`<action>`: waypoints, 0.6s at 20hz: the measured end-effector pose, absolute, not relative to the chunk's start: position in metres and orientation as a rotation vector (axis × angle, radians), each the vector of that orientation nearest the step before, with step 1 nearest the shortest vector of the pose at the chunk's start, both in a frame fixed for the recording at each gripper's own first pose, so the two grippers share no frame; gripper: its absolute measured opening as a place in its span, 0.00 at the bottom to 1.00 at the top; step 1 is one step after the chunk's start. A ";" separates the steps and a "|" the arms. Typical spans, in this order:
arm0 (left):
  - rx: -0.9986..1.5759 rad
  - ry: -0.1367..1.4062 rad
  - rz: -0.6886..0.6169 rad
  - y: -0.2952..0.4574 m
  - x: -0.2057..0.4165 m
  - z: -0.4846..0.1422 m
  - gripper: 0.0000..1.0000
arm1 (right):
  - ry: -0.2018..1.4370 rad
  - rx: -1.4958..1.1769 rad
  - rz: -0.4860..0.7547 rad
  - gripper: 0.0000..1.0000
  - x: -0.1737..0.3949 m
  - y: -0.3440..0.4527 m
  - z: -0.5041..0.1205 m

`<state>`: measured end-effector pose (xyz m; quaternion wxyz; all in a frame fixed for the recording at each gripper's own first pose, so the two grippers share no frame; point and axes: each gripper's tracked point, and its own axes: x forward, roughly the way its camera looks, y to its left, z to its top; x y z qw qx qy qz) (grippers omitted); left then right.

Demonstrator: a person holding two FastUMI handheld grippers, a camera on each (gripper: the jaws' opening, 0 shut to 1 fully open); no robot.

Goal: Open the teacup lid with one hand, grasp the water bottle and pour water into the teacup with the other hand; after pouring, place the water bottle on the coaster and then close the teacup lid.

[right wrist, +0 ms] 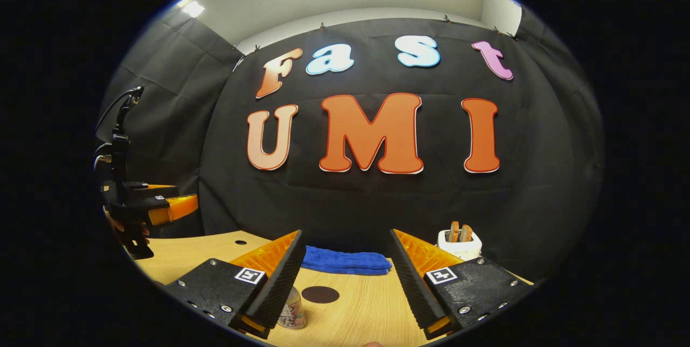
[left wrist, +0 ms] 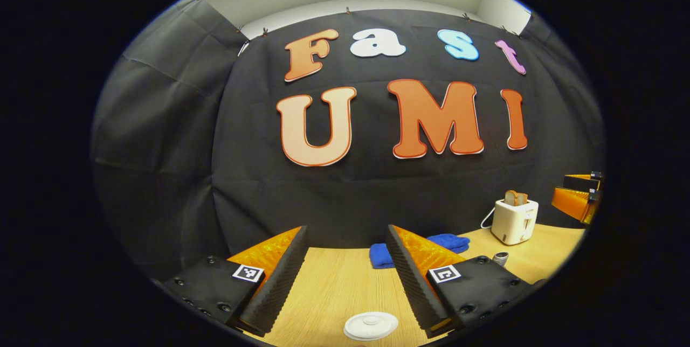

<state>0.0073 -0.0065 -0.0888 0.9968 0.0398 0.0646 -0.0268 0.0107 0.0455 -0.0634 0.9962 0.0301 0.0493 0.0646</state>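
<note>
Spread wide and holding nothing, the left gripper (left wrist: 347, 277) hangs low over the wooden counter (left wrist: 334, 287), its fingers framing a white round lid (left wrist: 371, 326) that lies flat near the bottom edge. That lid is probably the teacup's, and the gripper seems lined up to close on it. Whether it sits on a cup or on the bare counter cannot be told, since the view cuts it off.

The right gripper (right wrist: 345, 282) is just as open and empty. A small patterned container (right wrist: 291, 310), perhaps the water bottle, stands half hidden behind its left finger (right wrist: 272, 287). Just beyond lies a dark round coaster (right wrist: 320, 294), bare, apparently awaiting the bottle.

Farther back sit a folded blue cloth (right wrist: 345, 261) and a white toaster (left wrist: 515, 220) with bread.
</note>
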 end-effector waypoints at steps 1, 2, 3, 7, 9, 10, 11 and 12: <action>0.085 0.141 -0.058 -0.007 0.006 -0.094 0.96 | 0.106 0.062 0.138 0.93 0.010 0.047 -0.068; 0.091 0.151 -0.061 -0.008 0.005 -0.100 0.97 | 0.116 0.061 0.145 0.93 0.009 0.050 -0.072; 0.096 0.161 -0.059 -0.007 0.003 -0.106 0.97 | 0.127 0.059 0.153 0.93 0.008 0.053 -0.077; 0.087 0.213 -0.078 -0.009 -0.002 -0.133 0.97 | 0.174 0.045 0.188 0.96 0.003 0.067 -0.098; 0.094 0.241 -0.083 -0.010 -0.006 -0.145 0.98 | 0.194 0.034 0.213 0.95 0.001 0.075 -0.108; 0.098 0.253 -0.086 -0.010 -0.007 -0.152 0.94 | 0.203 0.029 0.228 0.95 -0.002 0.080 -0.112; 0.103 0.265 -0.090 -0.010 -0.008 -0.158 0.94 | 0.214 0.025 0.242 0.95 -0.005 0.085 -0.118; 0.106 0.275 -0.094 -0.011 -0.010 -0.164 0.94 | 0.225 0.021 0.258 0.96 -0.007 0.090 -0.125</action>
